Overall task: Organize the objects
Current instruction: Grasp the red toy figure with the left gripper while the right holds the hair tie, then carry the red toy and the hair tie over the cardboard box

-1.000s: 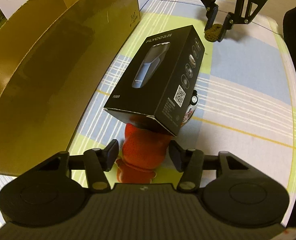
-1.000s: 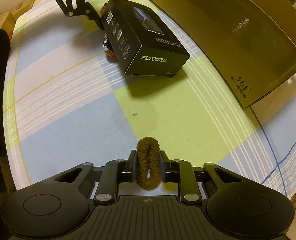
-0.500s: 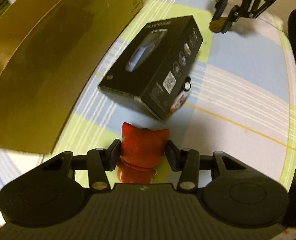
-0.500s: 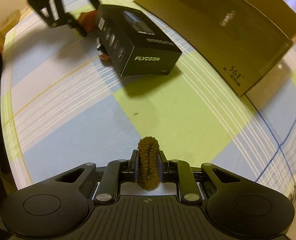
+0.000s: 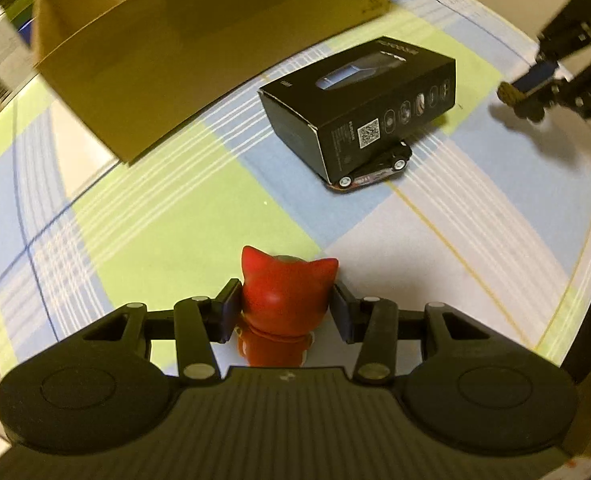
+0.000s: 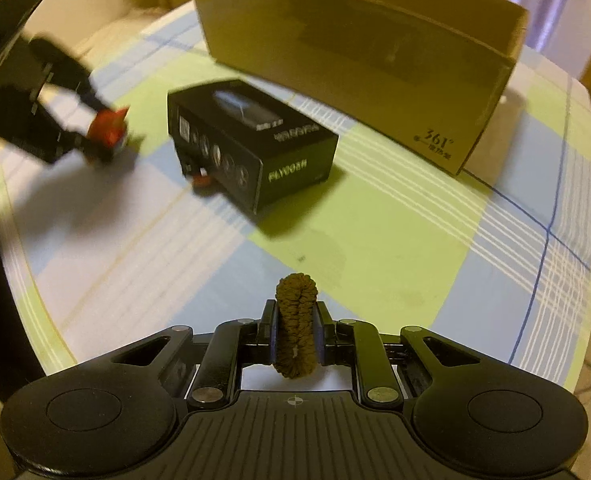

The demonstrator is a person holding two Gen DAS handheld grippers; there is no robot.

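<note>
Grippers are both gripping: left gripper (image 5: 286, 309) clamping the red figurine (image 5: 285, 304), right gripper (image 6: 295, 334) squeezing the brown scrunchie (image 6: 296, 330), risking slipping loose.

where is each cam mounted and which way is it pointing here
Left wrist: on the left gripper, looking past its red cat figure at the black box; right gripper far right.
Right wrist: on the right gripper, holding a brown hair tie, facing the black box and cardboard box.
Shared: both boxes, plaid cloth.
</note>
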